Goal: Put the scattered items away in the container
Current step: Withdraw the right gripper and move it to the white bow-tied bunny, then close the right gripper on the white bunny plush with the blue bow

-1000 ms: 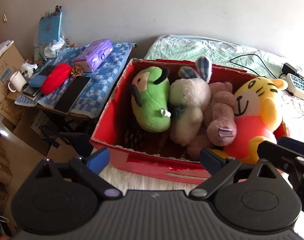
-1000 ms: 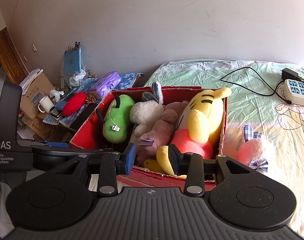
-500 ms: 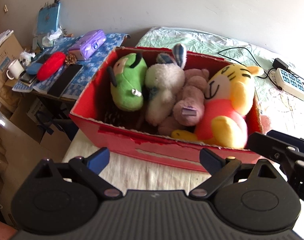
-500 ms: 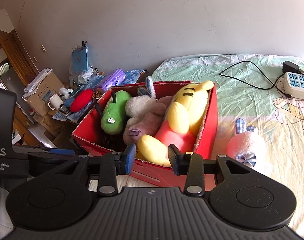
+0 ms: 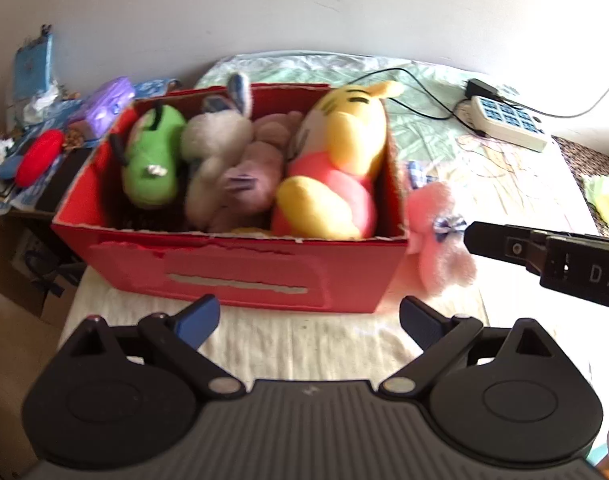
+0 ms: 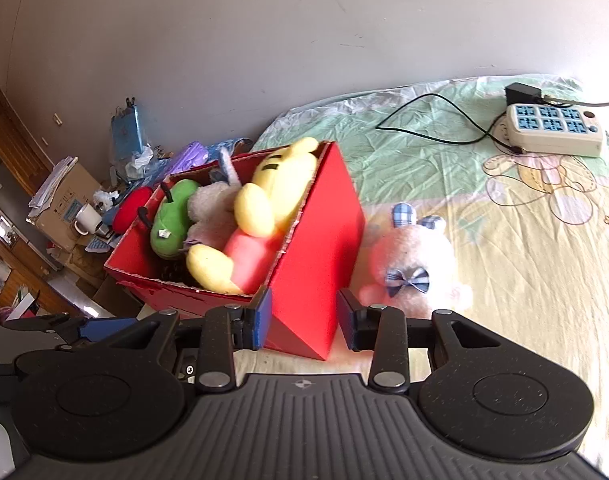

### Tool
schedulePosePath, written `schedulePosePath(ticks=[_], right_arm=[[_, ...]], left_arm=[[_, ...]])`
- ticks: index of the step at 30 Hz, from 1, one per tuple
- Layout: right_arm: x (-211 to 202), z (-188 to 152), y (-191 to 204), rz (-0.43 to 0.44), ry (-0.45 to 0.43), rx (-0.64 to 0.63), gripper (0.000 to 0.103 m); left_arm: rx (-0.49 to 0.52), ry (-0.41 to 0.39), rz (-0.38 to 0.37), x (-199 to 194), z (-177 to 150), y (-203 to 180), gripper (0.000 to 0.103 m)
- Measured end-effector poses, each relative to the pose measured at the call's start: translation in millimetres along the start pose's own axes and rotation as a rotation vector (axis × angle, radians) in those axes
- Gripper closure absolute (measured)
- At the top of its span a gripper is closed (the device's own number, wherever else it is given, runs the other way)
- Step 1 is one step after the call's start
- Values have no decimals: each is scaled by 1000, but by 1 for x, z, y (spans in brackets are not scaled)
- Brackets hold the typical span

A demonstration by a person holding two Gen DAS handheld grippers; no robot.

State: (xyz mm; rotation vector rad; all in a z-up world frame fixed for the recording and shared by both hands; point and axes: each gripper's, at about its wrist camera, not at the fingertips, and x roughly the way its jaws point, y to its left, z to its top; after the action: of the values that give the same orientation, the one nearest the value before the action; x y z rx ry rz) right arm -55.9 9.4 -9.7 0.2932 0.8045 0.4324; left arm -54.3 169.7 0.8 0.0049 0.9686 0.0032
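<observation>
**Last plush still outside the box**

Both cams have pulled back & swung right over the last sec, so the pink bunny [image 6: 410, 256] now shows in full, lying on the bed touching the right wall of the red box [image 6: 316, 248]. Right gripper [image 6: 304, 322] has fingers apart, nothing held; left gripper [image 5: 308, 318] is spread wide, empty too. Best approach, probably: right one drops over the bunny's body, pinches soft bulk not the bow, lifts clear of the rim, sets it beside the yellow tiger [image 6: 276, 196].
</observation>
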Motion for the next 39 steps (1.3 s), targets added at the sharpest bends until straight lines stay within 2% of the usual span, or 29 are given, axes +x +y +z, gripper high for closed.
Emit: schedulePosePath(ticks=[8,11,18,27,31,36,39], right_arm=[[-7,-3,-26,-50,-9,45,64],[-9,-3,-39,-65,-2,65,64],[-10,1,-67,-84,29,91,64],[-5,7,-90,-95,62,97,64],[2,9,-99,-82,86,105,64],[10,14,-110,-51,101,119,63],[20,18,-114,-48,122,104,62]], left_arm=[[97,-13,-144,1,-3,-33,7],[118,7,-189,7,-4,-46,7],[182,73,-209,35,-3,-80,7],[267,75,-208,58,-1,-115,7],[250,91,-227,70,1,-119,7],[246,61,-226,84,-1,-121,7],[208,58,-239,92,-2,-121,7]])
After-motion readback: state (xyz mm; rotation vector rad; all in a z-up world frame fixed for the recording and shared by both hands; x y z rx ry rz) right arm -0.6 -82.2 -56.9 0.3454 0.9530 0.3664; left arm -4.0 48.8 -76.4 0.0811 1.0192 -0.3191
